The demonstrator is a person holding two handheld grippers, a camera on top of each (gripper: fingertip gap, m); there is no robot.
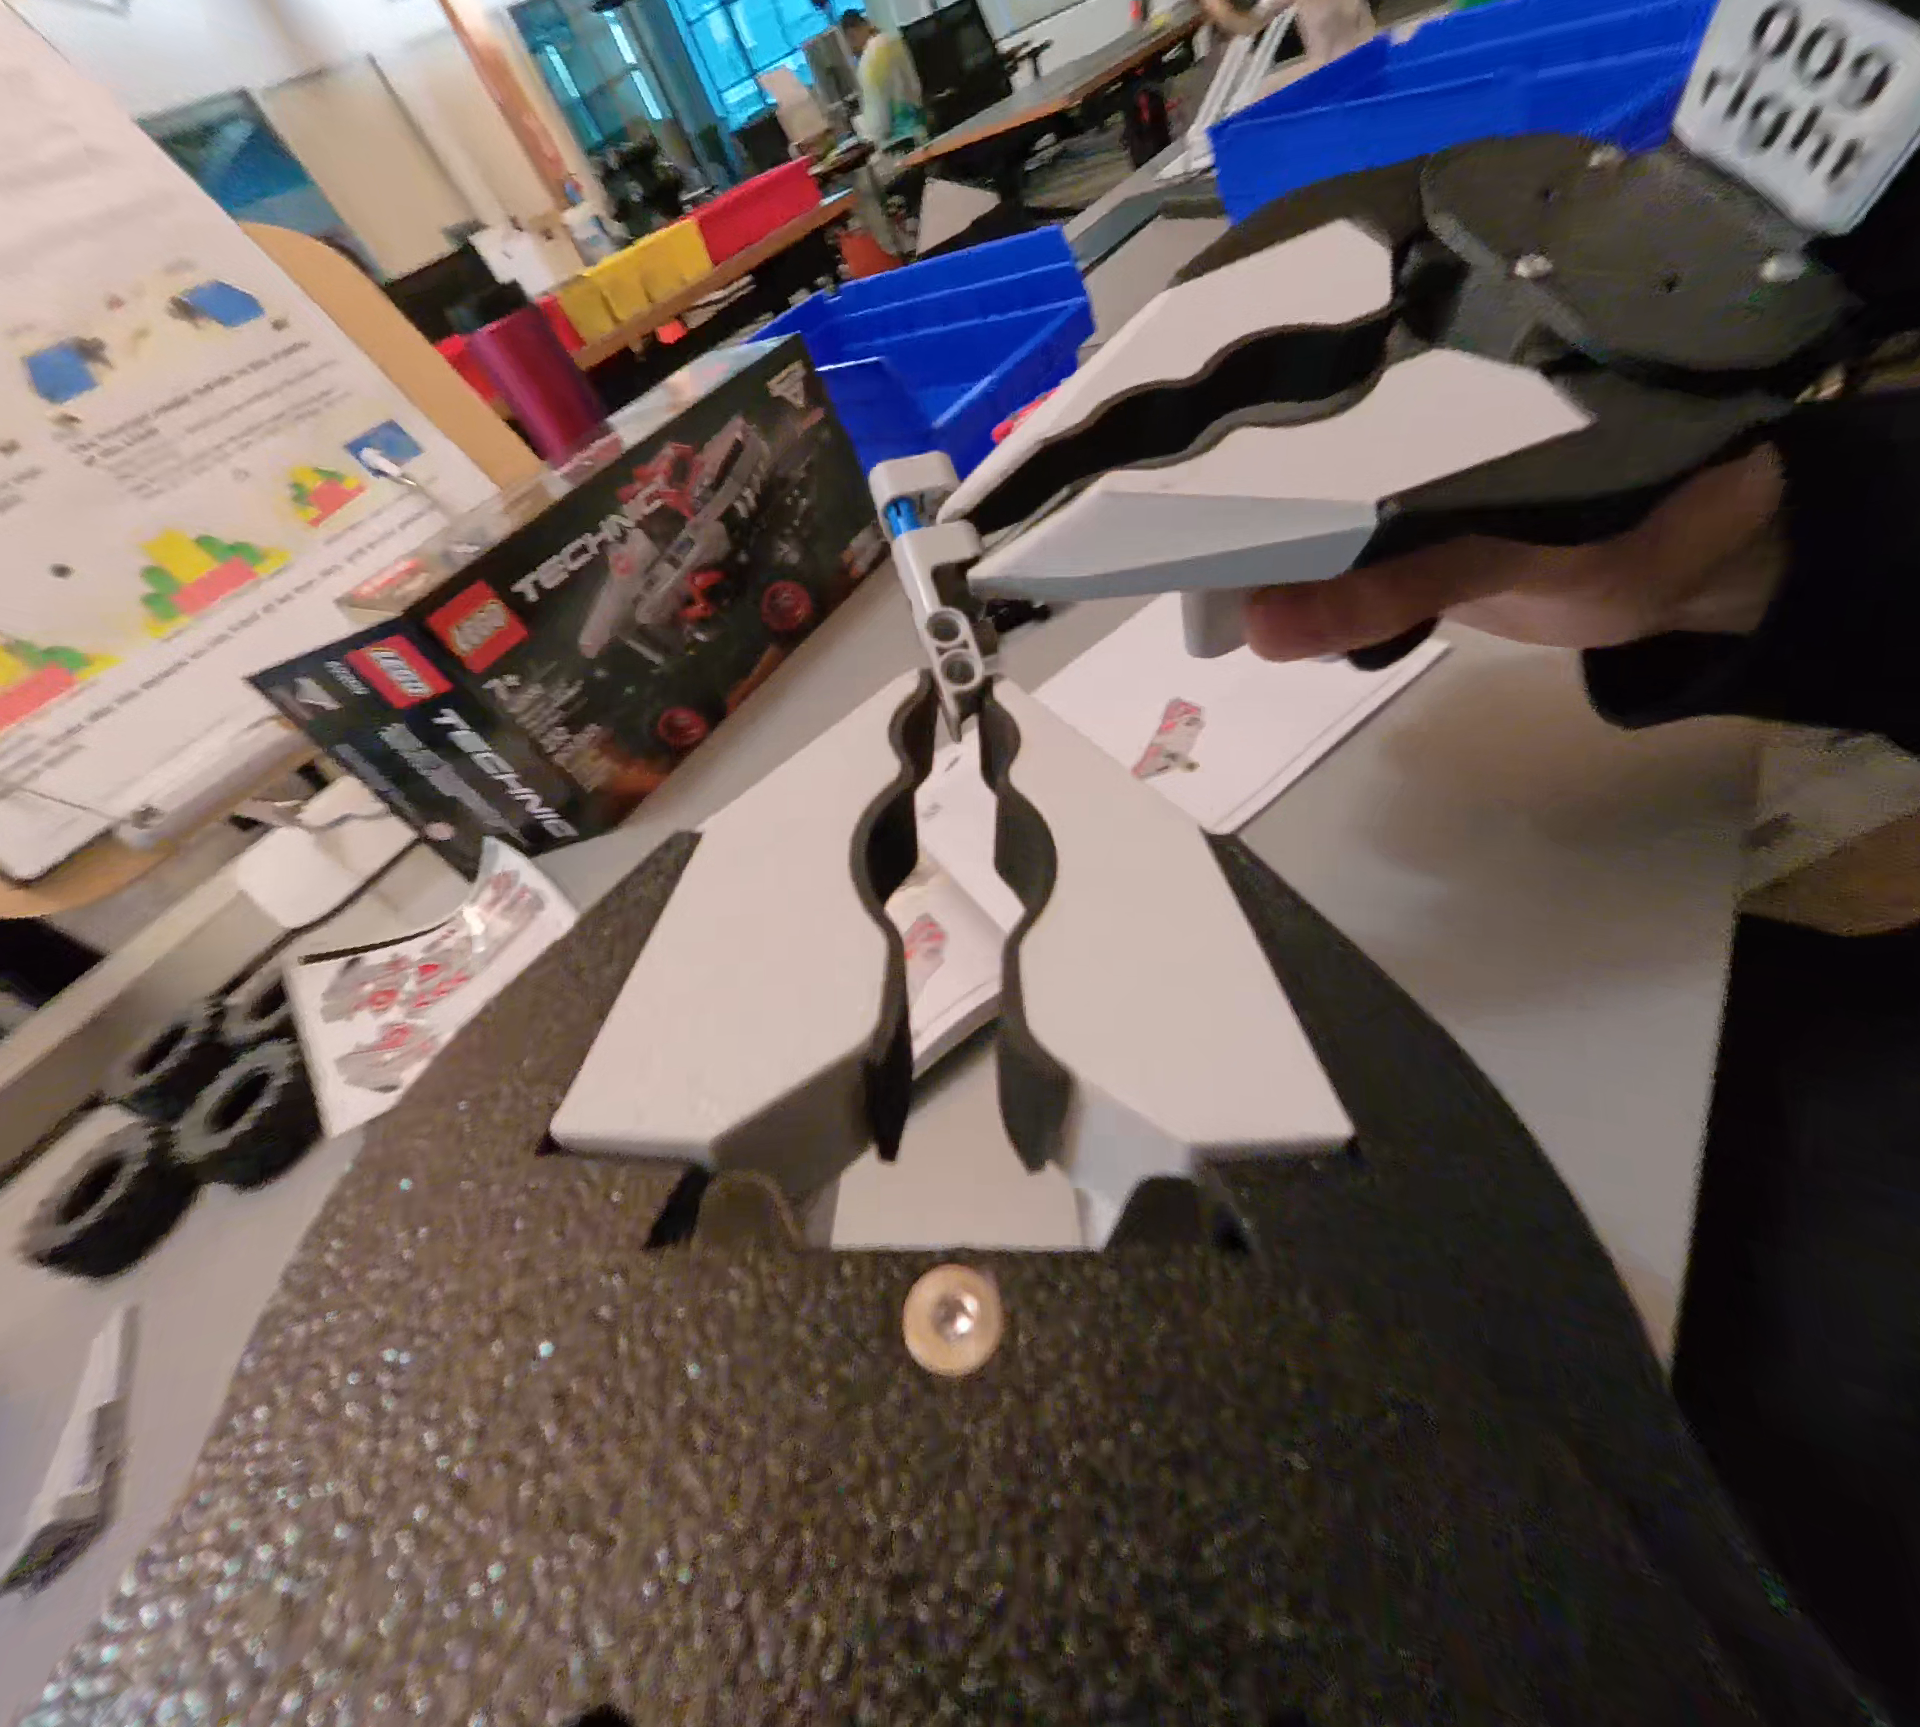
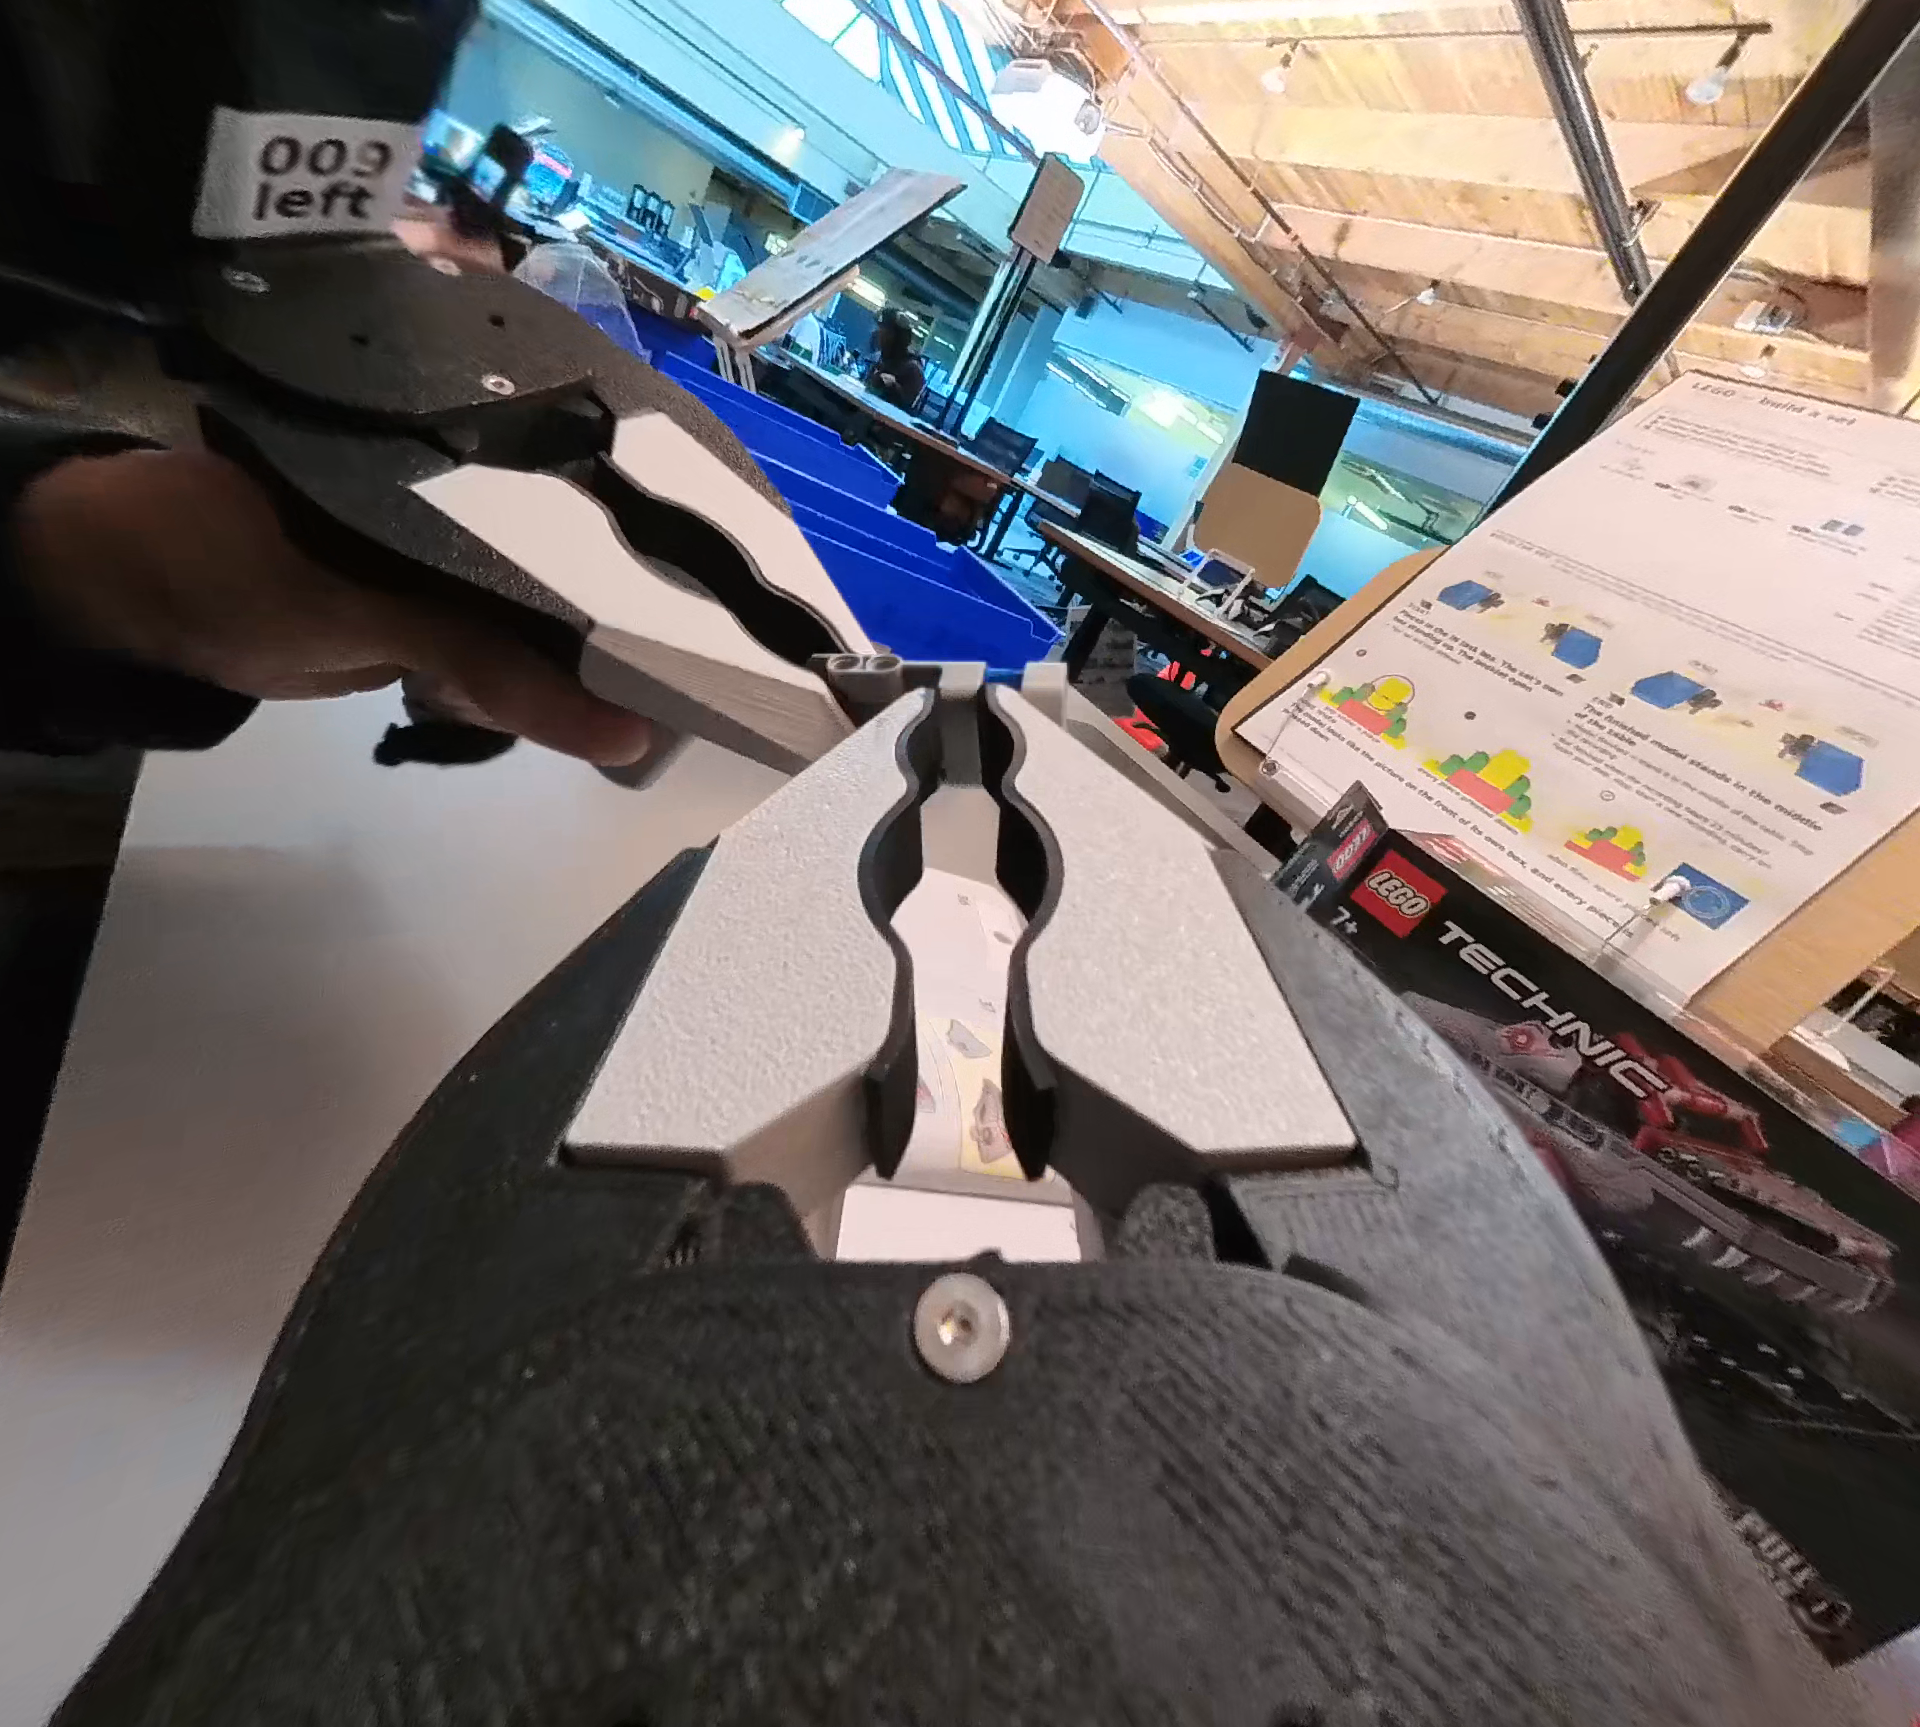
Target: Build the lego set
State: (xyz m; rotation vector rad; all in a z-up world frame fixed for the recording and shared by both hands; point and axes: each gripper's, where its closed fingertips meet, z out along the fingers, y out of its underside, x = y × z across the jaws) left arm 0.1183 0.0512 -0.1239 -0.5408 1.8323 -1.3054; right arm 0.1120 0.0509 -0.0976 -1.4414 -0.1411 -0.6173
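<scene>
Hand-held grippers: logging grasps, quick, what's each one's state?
Left hand-held gripper: shut on the lower end of the grey Technic assembly.
Right hand-held gripper: shut on its upper part.

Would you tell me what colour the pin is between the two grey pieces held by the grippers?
Blue. The pin shows best in the left wrist view.

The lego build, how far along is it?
Early. Done: only a small grey piece with a blue pin. In hand: left gripper and right gripper both pinch it. Left: black tyres lie loose on the table.
</scene>
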